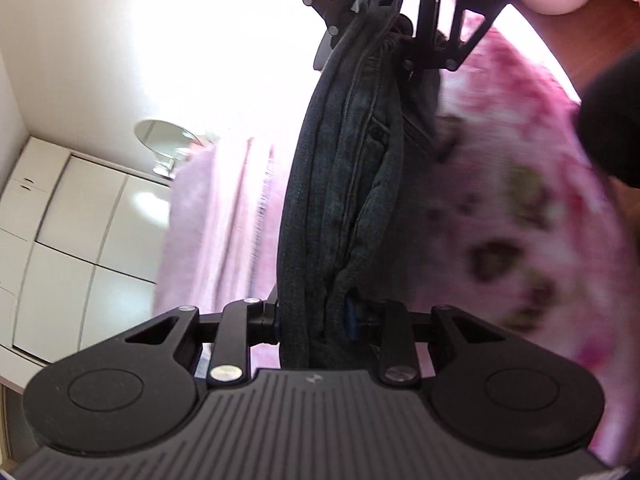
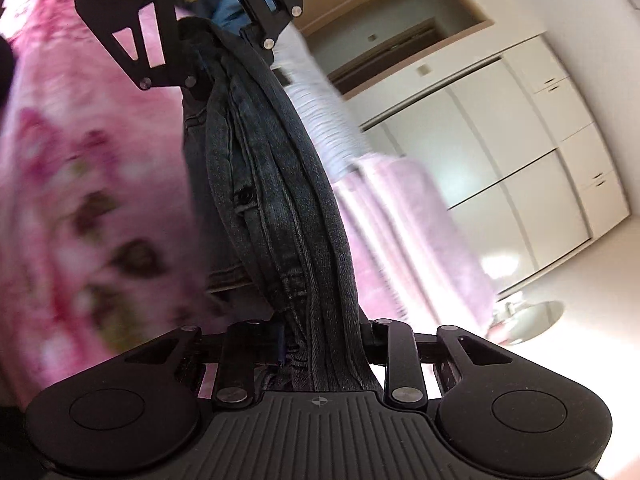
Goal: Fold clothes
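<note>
1. Dark jeans (image 1: 340, 184) stretched tight in the air between both grippers, over the pink flowery blanket (image 1: 520, 208).
2. Left gripper (image 1: 310, 320) pinching one end of the bunched denim; right gripper (image 2: 324, 340) pinching the other end.
3. Best to keep both pinches firm and the cloth level — then lower slowly so the fold lands flat, no twist.
4. Only in the left view: a round mirror (image 1: 168, 136) up close.
5. Only in the right view: a brown doorway (image 2: 384, 48) — and a striped cloth (image 2: 320, 112).
</note>
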Action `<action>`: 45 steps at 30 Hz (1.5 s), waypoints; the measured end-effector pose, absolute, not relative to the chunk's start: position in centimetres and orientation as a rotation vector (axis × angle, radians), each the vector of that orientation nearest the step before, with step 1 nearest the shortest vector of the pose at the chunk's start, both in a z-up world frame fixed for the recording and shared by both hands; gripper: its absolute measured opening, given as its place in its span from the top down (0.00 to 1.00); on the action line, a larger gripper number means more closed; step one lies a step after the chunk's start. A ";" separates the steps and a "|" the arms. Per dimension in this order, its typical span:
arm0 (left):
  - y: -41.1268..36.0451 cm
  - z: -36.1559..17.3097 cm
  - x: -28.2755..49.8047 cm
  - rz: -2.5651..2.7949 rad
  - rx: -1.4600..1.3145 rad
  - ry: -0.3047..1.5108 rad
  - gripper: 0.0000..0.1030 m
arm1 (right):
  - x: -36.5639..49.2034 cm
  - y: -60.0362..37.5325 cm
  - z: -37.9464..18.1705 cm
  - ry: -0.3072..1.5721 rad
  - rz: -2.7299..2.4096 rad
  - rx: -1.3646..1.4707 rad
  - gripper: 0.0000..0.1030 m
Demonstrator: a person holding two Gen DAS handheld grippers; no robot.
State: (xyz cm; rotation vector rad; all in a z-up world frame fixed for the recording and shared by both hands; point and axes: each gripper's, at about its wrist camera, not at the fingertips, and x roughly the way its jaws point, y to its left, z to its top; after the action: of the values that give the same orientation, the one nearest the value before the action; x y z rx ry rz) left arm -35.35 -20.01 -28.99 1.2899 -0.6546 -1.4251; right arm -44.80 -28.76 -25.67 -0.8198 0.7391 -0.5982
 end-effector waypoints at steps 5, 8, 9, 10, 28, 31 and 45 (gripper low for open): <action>-27.1 -27.5 -32.8 -1.472 1.273 -0.734 0.75 | -43.3 -34.9 -23.8 0.727 -0.619 -0.841 0.73; -30.7 -26.5 -31.8 -1.519 1.256 -0.750 0.75 | -42.4 -38.7 -22.8 0.748 -0.635 -0.846 0.74; -31.8 -26.0 -31.6 -1.535 1.250 -0.745 0.76 | -42.2 -39.7 -22.3 0.757 -0.642 -0.839 0.74; -32.6 -25.3 -31.6 -1.551 1.246 -0.725 0.76 | -42.0 -40.7 -21.5 0.769 -0.647 -0.824 0.74; -44.4 -8.1 -48.2 -2.017 1.275 -0.744 0.76 | -54.1 -43.4 -2.0 1.110 -0.814 -0.403 0.74; -50.1 -8.5 -54.4 -2.018 1.265 -0.780 0.76 | -59.7 -47.1 -2.1 1.121 -0.873 -0.404 0.74; -73.6 -21.5 -73.4 -1.818 1.269 -0.892 0.76 | -80.2 -71.3 -10.8 1.077 -0.932 -0.554 0.74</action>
State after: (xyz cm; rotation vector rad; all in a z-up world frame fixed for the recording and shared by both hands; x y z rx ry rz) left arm -73.36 -73.57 -21.50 1.2690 -0.8916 -1.8176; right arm -80.19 -71.28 -10.79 -0.5543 1.0772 -0.9324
